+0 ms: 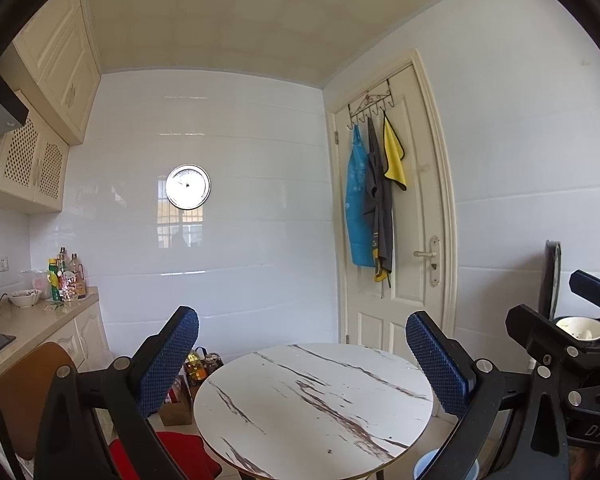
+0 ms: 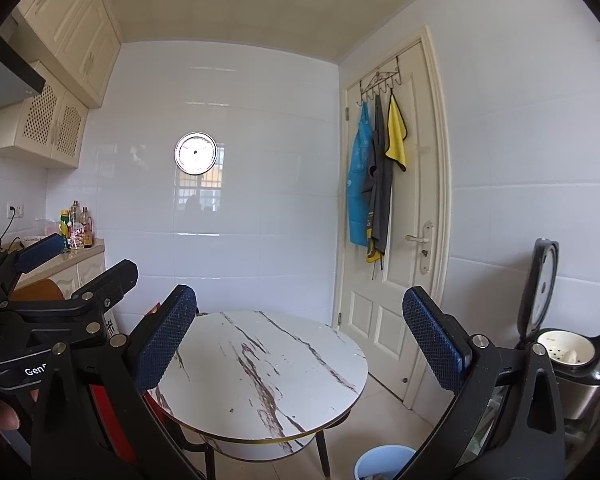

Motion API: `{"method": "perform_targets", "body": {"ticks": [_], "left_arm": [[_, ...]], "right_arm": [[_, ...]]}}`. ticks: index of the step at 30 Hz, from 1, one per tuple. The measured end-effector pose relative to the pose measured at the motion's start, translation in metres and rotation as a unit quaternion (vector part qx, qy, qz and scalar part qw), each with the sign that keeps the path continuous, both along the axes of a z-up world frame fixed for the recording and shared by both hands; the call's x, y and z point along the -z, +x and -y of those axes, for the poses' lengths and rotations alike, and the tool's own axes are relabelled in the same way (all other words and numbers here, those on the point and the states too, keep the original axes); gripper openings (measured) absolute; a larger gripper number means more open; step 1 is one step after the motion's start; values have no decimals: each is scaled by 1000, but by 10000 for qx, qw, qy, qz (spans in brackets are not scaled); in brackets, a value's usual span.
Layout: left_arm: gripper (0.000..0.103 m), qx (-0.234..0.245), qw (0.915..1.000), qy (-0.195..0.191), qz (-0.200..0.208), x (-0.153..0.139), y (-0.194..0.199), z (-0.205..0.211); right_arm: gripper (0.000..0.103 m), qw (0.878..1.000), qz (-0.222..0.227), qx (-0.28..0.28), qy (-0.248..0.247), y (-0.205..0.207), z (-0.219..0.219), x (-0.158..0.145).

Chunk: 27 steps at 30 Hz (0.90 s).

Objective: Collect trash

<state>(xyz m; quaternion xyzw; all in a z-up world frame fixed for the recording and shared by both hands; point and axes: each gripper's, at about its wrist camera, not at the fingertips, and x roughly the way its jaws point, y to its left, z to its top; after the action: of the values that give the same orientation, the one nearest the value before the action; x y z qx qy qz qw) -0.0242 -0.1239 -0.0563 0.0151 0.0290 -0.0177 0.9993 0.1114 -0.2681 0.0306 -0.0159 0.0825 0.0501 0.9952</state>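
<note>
Left gripper [image 1: 302, 360] and right gripper [image 2: 300, 340] both wide, empty, above round table [image 2: 300, 408]; best lowered slowly toward tiny dark speck [image 1: 329, 451] near edge (possibly trash), blue bin [image 2: 384, 462] below right.

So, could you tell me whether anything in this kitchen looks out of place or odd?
Only the rice cooker at the right wall: its lid stands open. The round table shows just small dark specks. Both grippers, left and right, are open and hold nothing.
</note>
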Motion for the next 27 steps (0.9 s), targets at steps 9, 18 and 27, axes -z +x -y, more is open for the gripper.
{"method": "perform_targets", "body": {"ticks": [9, 18, 27], "left_arm": [[103, -17, 10000, 20, 22, 3, 6, -1], [102, -37, 10000, 70, 29, 3, 15, -2], [102, -39, 10000, 73, 27, 6, 17, -4]], "right_arm": [[103, 10000, -10, -11, 24, 1, 1, 0], [103, 10000, -64, -16, 40, 4, 3, 3], [103, 10000, -71, -15, 46, 4, 4, 3]]}}
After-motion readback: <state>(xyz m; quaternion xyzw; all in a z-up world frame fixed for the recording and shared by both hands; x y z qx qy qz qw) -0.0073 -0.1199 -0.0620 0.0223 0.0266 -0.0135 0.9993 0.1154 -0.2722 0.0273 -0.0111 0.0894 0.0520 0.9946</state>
